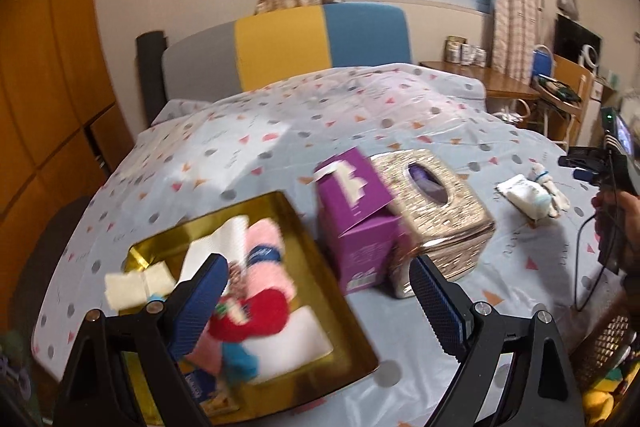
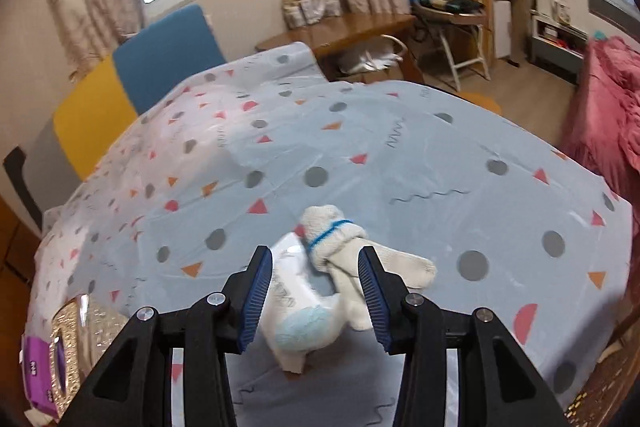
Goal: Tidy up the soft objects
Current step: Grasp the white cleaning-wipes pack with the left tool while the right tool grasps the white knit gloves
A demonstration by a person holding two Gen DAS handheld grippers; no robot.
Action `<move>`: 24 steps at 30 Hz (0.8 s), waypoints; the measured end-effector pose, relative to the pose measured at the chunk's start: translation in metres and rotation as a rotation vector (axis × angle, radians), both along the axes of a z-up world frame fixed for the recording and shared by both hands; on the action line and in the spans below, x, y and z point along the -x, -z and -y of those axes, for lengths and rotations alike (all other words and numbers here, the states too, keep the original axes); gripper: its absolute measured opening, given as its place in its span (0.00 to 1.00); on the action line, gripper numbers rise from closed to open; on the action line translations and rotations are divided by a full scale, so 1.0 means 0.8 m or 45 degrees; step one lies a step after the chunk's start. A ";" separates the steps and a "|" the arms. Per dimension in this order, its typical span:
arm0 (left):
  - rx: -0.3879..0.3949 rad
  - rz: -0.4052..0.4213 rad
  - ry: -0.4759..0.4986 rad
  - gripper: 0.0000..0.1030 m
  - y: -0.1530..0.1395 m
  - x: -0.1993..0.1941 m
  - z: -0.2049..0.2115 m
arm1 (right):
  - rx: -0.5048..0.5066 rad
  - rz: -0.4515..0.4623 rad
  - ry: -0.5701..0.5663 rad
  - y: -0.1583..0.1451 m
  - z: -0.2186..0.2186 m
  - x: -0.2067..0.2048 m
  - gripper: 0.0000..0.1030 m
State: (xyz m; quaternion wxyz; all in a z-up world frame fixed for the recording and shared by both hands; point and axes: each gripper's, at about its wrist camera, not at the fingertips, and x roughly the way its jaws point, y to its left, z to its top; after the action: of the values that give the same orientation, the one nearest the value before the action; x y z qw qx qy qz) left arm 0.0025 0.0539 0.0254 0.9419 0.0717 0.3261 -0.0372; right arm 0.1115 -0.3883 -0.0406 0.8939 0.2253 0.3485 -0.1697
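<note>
My left gripper (image 1: 316, 261) hangs open and holds nothing, above the near edge of a gold tray (image 1: 320, 263). In the tray lie a white towel (image 1: 224, 239), a pink cloth (image 1: 264, 247) and a red knitted piece (image 1: 256, 315). My right gripper (image 2: 314, 251) stands open low over the bed. A white soft pack (image 2: 296, 303) and a white sock bundle tied with a blue band (image 2: 340, 239) lie between and just beyond its fingers, and the pads press on neither. The left wrist view also shows the right gripper (image 1: 580, 167) at the far right, beside the pack (image 1: 520, 191).
A purple carton (image 1: 352, 227) with its flap up and a gold tissue box (image 1: 432, 211) stand right of the tray. All rest on a bed with a dotted sheet (image 2: 400, 155). A wooden table (image 2: 340, 27) and chair (image 2: 452, 7) stand behind, and a pink blanket (image 2: 608, 115) at the right.
</note>
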 end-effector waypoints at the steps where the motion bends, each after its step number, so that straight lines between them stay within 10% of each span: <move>1: -0.003 0.004 0.021 0.90 -0.002 -0.003 0.008 | -0.024 0.004 0.002 0.001 0.002 0.001 0.44; 24: -0.094 -0.002 0.382 0.90 -0.012 -0.065 0.180 | -0.308 0.064 0.152 0.016 0.045 0.022 0.44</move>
State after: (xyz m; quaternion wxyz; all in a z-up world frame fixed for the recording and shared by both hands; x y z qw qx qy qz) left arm 0.0541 -0.0904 0.0353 0.9222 0.1542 0.3137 -0.1655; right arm 0.0938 -0.4244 -0.0534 0.8569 0.3561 0.3299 -0.1736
